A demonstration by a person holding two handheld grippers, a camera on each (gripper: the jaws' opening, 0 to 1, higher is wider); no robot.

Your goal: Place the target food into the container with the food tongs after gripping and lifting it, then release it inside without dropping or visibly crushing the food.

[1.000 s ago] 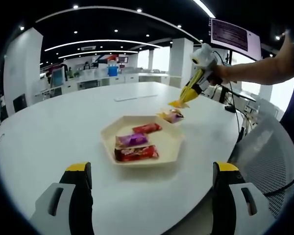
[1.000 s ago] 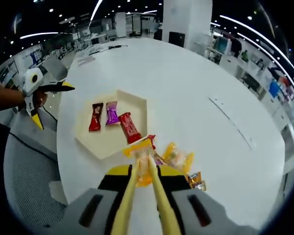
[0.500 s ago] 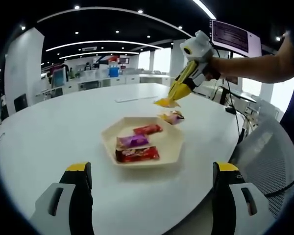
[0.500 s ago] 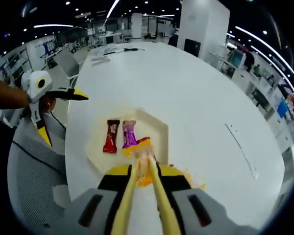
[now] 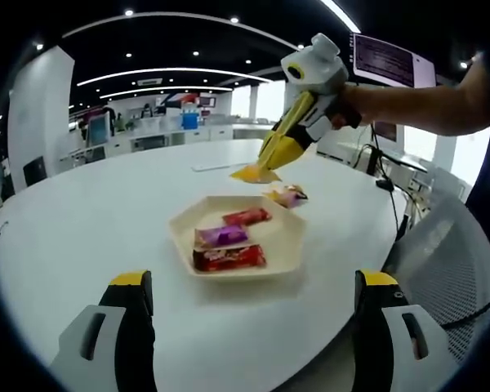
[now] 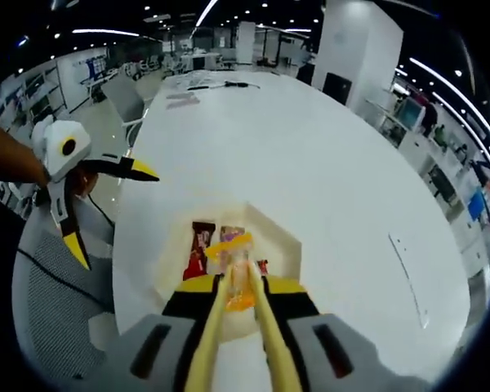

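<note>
nearest in the left gripper view, the left gripper (image 5: pixel 249 327) hangs low over the bench (image 5: pixel 82 220) with its jaws spread wide and nothing between them. just beyond it sits the tray (image 5: pixel 290 245), a pale six-sided dish holding three wrapped snacks: a red bar (image 5: pixel 226 257) in front, a purple one (image 5: pixel 219 236) behind it and a smaller red one (image 5: pixel 245 216) at the back.

above the far side of the tray the right gripper (image 5: pixel 265 167) comes in from the right, working a pair of yellow tongs (image 6: pixel 238 327). in the right gripper view its jaws are clenched on the tongs, and the tong tips pinch a yellow packet (image 6: pixel 233 245) held in the air over the tray (image 6: pixel 287 237).

the packet looks light and thin, a crinkly film wrapper that would likely slide if the squeeze eased, with soft or brittle contents that a hard squeeze could crush. i judge the safest hold is near the wrapper's edge or sealed end, where only film is nipped.

past the tray, a small heap of more wrapped snacks (image 5: pixel 287 194) lies on the bench, just beside the tray's far edge. farther off are office desks and a wall screen.
</note>
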